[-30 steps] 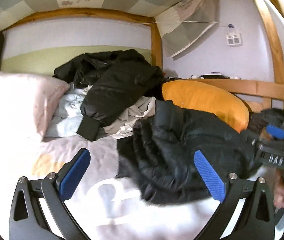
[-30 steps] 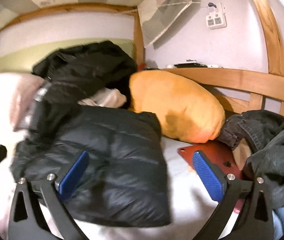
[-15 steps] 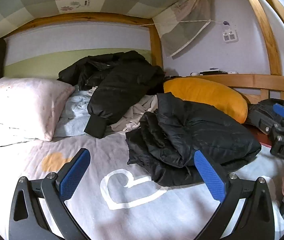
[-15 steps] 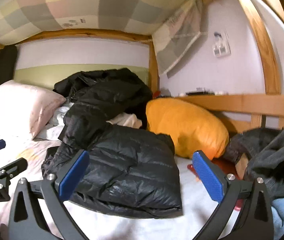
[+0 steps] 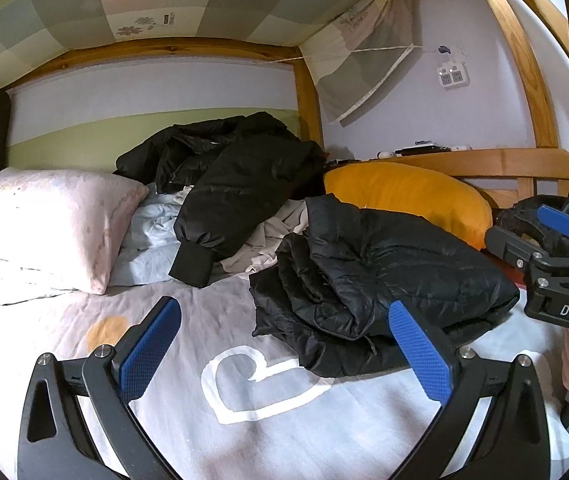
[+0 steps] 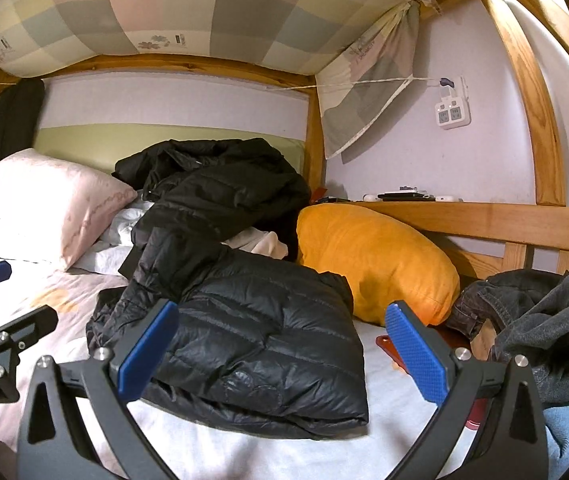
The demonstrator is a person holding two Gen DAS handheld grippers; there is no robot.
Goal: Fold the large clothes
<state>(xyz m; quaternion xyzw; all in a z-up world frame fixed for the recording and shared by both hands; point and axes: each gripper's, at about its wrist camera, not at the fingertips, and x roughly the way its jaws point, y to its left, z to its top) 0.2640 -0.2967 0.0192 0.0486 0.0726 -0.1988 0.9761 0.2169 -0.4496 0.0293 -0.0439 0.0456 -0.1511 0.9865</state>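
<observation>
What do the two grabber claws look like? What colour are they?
Both the left gripper and the right gripper have black frames with triangle cut-outs, silver screws and bumpy blue fingers. White letters "DAS" mark the right one's black body, seen from the left camera. No cables or sleeves show.

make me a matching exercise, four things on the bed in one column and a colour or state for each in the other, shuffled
Things:
1. folded puffer jacket
2. pillow
3. cushion
4. left claw

Descriptions:
A. orange, against the wooden rail
B. open, holding nothing
C. black, lying folded on the sheet
D. pale pink, at the left

Pairs: 1-C, 2-D, 3-A, 4-B
</observation>
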